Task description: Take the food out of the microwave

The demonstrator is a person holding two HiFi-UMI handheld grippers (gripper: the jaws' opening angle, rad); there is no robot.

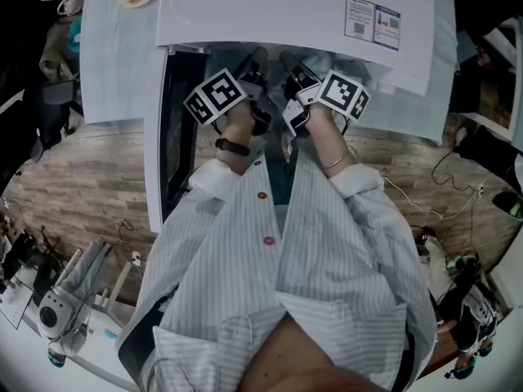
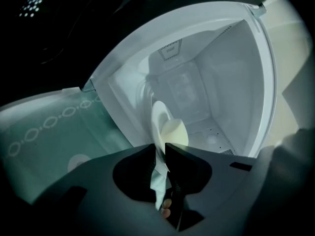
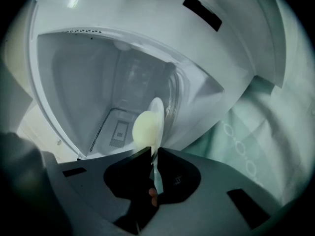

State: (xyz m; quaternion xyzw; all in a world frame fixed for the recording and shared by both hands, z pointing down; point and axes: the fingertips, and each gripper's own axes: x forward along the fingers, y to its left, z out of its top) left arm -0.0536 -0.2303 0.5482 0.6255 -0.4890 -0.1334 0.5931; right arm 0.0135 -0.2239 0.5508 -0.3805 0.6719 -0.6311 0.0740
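Fig. My left gripper (image 2: 158,150) and right gripper (image 3: 153,151) clamp the plate (image 2: 157,114) by its left and right rim, probably to keep the food (image 2: 175,132) level while leaving the microwave (image 2: 236,82).

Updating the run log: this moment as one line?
phase: grasp | left gripper: shut on plate | right gripper: shut on plate | food: on plate, inside microwave | door: open

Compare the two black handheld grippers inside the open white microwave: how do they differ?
The left gripper clamps the round white plate with the pale yellow food to its right; the right gripper clamps the opposite rim, food to its left. The left gripper is beside the open dark door; the right gripper sits farther from it. Both are shut on that plate.
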